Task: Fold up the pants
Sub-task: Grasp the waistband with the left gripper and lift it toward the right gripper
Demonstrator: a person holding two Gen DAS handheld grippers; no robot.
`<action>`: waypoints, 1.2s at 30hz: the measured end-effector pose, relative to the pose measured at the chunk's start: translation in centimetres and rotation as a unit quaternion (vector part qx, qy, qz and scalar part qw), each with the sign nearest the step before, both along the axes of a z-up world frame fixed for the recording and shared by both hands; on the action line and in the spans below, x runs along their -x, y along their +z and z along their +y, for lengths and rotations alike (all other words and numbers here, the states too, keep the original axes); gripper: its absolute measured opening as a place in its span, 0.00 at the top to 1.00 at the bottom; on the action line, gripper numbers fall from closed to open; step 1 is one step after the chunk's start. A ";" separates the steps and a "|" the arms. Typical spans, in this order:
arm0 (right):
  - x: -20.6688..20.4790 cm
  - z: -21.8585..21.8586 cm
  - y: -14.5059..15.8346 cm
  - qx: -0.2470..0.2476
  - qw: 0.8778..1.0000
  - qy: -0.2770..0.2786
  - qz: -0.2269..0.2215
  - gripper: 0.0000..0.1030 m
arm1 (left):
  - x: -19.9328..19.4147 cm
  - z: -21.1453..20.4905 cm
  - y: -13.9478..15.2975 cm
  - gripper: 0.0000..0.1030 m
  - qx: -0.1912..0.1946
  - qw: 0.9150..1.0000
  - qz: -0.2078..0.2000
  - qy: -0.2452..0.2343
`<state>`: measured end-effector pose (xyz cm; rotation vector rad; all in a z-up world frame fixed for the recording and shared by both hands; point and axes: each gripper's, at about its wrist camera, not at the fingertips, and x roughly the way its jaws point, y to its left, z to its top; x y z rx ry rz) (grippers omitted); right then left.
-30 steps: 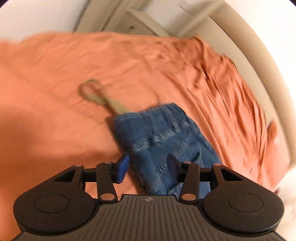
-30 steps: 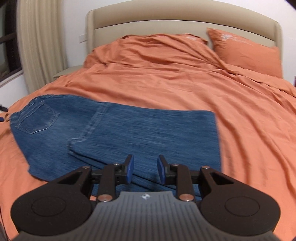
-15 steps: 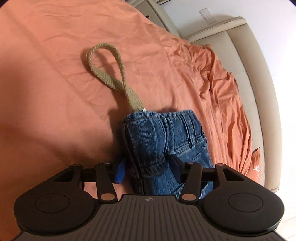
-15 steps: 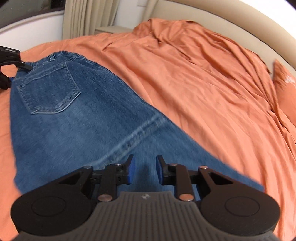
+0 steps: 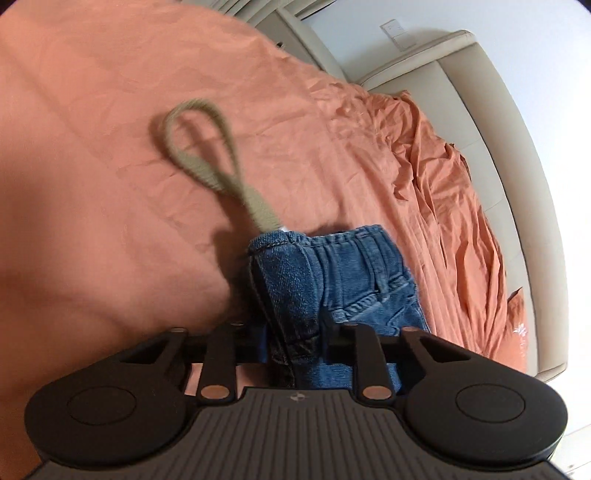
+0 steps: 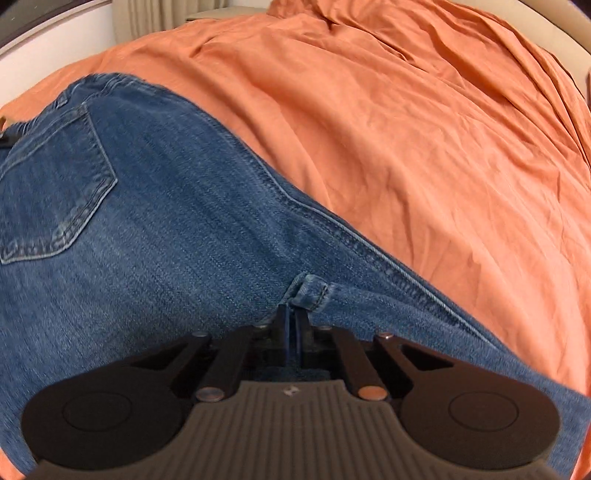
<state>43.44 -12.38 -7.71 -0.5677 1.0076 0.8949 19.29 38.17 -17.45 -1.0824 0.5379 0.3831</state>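
Blue denim pants [image 6: 155, 236] lie on an orange bedspread [image 6: 424, 140], back pocket up at the left. My right gripper [image 6: 293, 325] is shut on a pinched fold of the denim near the crotch seam. In the left wrist view the waistband end of the pants [image 5: 332, 280] is bunched between the fingers of my left gripper [image 5: 295, 339], which is shut on it. A beige woven belt loop [image 5: 207, 155] hangs out from the waistband over the bedspread [image 5: 110, 184].
A beige padded headboard [image 5: 491, 147] curves along the right of the left wrist view. An orange pillow [image 5: 517, 328] lies near it. Curtains and a nightstand [image 6: 207, 14] stand behind the bed in the right wrist view.
My left gripper has closed on the waistband and lifted it; the belt loop swings. My right gripper has come down onto the pants and shut on a fold of denim.
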 end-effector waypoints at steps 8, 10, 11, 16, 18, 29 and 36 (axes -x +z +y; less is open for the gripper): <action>2.0 -4.3 4.5 -0.070 0.995 -0.068 -0.004 1.00 | -1.2 -5.4 9.0 0.85 -0.148 0.988 -0.018 -0.045; 2.9 -6.4 6.0 -0.088 0.993 -0.075 -0.003 1.00 | -1.9 -8.3 11.8 0.85 -0.207 0.975 -0.026 -0.071; 3.5 -7.5 6.8 -0.096 0.992 -0.081 -0.004 1.00 | -2.3 -9.9 13.2 0.85 -0.233 0.968 -0.032 -0.085; 4.9 -13.5 9.4 -0.136 0.983 -0.125 0.010 1.00 | -4.7 -20.0 18.2 0.85 -0.359 0.918 -0.043 -0.163; 5.2 -15.9 10.0 -0.148 0.978 -0.148 0.016 1.00 | -5.9 -25.0 18.9 0.85 -0.412 0.888 -0.037 -0.199; 7.1 -28.3 8.8 -0.194 0.939 -0.281 0.042 0.98 | -10.4 -47.5 10.0 0.85 -0.468 0.772 0.018 -0.429; 6.4 -32.7 5.7 -0.214 0.911 -0.342 0.079 0.97 | -11.4 -50.8 3.4 0.81 -0.413 0.755 0.113 -0.496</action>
